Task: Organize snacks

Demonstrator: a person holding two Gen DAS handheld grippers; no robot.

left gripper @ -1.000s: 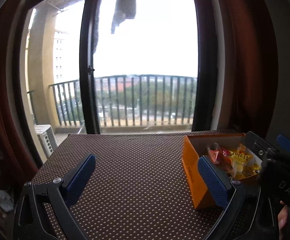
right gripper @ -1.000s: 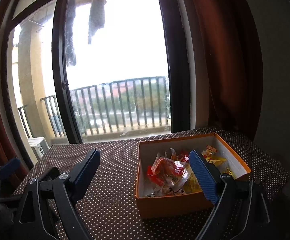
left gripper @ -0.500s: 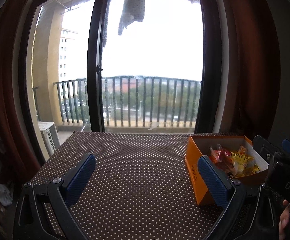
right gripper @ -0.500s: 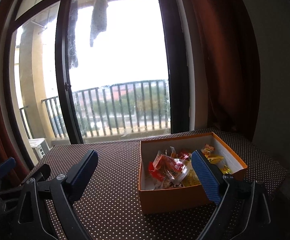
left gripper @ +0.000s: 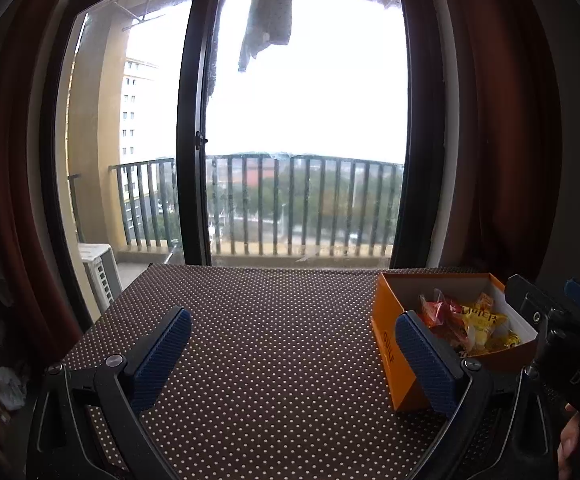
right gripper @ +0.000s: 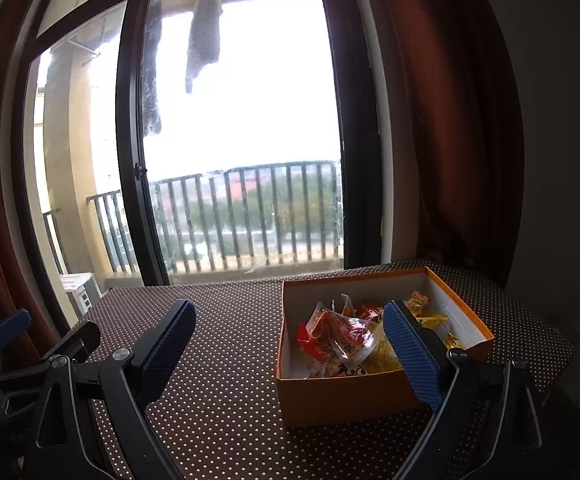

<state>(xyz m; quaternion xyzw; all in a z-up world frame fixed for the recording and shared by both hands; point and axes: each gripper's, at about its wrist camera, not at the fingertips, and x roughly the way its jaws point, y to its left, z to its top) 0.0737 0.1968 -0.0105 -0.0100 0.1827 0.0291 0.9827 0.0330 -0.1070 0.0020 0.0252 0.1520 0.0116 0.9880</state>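
Observation:
An orange cardboard box (right gripper: 342, 398) with a white inside stands on the dotted table, holding red and yellow snack packets (right gripper: 340, 334). In the left wrist view the orange box (left gripper: 388, 320) is at the right, its snack packets (left gripper: 466, 320) showing inside. My left gripper (left gripper: 290, 354) hovers open over the bare table, left of the box, holding nothing. My right gripper (right gripper: 290, 350) is open too, its right finger in front of the box's near right corner. The right gripper's body (left gripper: 570, 344) shows at the right edge of the left wrist view.
The brown white-dotted tabletop (left gripper: 274, 320) runs back to a glass balcony door (left gripper: 302, 120) with railing behind. Dark red curtains (right gripper: 450, 120) hang at both sides. A hand (left gripper: 568, 444) shows at the lower right. The left gripper's body (right gripper: 14, 360) sits at the left.
Both grippers have pulled back and tilted up a little, so the box sits lower and slightly farther in both views. Both stayed open and empty.

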